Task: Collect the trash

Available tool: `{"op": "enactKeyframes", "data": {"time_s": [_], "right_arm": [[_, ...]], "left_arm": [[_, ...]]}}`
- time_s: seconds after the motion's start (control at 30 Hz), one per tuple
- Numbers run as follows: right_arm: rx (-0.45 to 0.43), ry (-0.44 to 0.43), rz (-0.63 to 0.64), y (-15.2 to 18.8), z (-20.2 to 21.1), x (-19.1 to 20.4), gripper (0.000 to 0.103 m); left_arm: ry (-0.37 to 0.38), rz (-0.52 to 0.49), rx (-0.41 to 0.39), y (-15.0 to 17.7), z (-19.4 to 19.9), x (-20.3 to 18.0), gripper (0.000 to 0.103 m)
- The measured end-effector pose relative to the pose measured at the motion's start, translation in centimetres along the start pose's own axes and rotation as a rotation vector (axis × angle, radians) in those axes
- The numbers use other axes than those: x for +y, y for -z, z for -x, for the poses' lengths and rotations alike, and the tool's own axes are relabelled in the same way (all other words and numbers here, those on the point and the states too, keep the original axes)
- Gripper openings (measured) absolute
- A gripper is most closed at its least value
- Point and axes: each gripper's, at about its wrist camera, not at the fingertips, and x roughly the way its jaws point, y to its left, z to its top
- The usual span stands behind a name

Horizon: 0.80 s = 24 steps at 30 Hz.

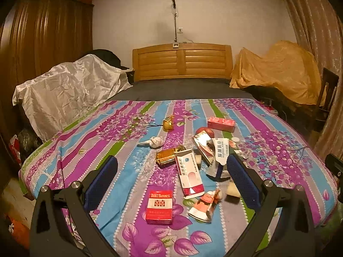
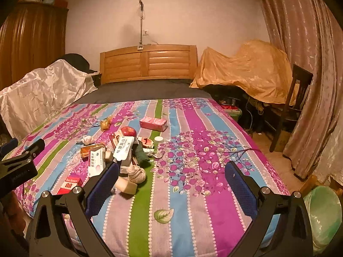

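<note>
Trash lies scattered on the striped floral bedspread (image 1: 133, 132). My left gripper (image 1: 171, 178) is open above it, with a red cigarette pack (image 1: 159, 206), a white and pink medicine box (image 1: 189, 174) and a crumpled pink wrapper (image 1: 205, 205) between its fingers. A gold wrapper (image 1: 169, 156), a white tissue wad (image 1: 154, 142), a pink box (image 1: 220, 124) and a red apple (image 1: 204, 131) lie further off. My right gripper (image 2: 172, 178) is open over bare bedspread (image 2: 193, 171), with the same pile to its left: medicine box (image 2: 96, 160), apple (image 2: 128, 131), beige block (image 2: 126, 186).
A green-lined bin (image 2: 323, 212) stands on the floor at the right of the bed. A wooden headboard (image 1: 182, 62), a white-draped heap (image 1: 68, 90) on the left and an orange-draped heap (image 1: 276, 68) with a dark chair (image 2: 293, 107) on the right surround the bed.
</note>
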Motion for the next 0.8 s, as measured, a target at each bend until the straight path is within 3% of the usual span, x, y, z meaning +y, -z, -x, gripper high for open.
{"op": "enactKeyframes", "data": {"time_s": [0.8], "right_arm": [[0.022,-0.008,-0.003,0.8,-2.3,0.7,0.099]], "left_arm": [[-0.018,-0.041,-0.009,0.0,-0.5,-0.6,0.098]]}}
